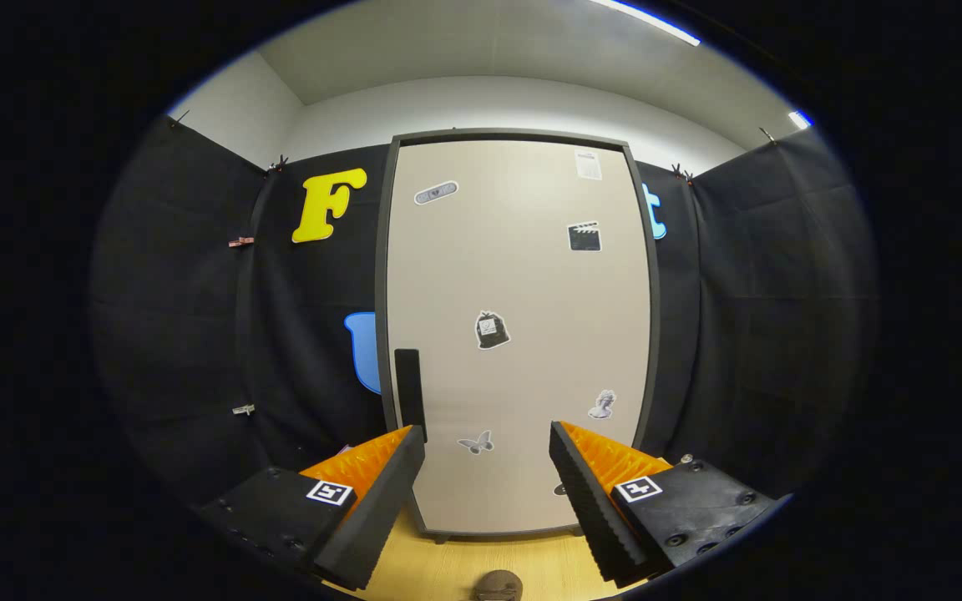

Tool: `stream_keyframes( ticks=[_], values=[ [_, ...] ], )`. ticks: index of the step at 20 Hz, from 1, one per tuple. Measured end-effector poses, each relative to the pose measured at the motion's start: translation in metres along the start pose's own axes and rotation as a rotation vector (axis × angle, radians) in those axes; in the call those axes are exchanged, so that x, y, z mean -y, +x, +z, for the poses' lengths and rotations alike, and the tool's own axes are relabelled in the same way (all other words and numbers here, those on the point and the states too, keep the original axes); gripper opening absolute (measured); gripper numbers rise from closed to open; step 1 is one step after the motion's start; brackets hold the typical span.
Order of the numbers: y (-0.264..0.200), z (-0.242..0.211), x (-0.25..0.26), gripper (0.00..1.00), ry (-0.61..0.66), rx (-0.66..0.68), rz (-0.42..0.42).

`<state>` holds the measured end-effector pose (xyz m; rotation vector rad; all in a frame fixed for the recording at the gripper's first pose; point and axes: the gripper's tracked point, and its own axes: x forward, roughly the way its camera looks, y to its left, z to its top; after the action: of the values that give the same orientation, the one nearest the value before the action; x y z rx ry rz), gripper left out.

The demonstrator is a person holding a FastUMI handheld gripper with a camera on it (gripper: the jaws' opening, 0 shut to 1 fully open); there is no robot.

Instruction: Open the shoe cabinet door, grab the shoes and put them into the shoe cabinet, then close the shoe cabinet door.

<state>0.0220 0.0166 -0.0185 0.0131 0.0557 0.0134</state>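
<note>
A tall shoe cabinet (518, 275) stands straight ahead with its pale door shut; several small stickers dot the door. A dark vertical handle (410, 391) sits on the door's left side, just above my left fingertip. My gripper (488, 446) is open, its fingers spread wide in front of the door's lower part, nothing between them. The cabinet rests on a light wooden floor (456, 568). Part of a small brownish round thing (498, 586) peeks in at the floor below the fingers; I cannot tell what it is.
Black cloth walls (740, 334) close in the booth on both sides of the cabinet. A white wall and ceiling rise above the cloth. A strip of wooden floor lies between me and the cabinet's base.
</note>
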Motion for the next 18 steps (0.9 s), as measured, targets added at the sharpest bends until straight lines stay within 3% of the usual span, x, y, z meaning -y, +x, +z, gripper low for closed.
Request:
stream_keyframes(
  ticks=[5,18],
  values=[
    [0.037,-0.016,-0.028,0.98,0.010,-0.030,0.043],
    [0.143,-0.050,-0.072,0.98,0.031,-0.080,0.036]
  ],
)
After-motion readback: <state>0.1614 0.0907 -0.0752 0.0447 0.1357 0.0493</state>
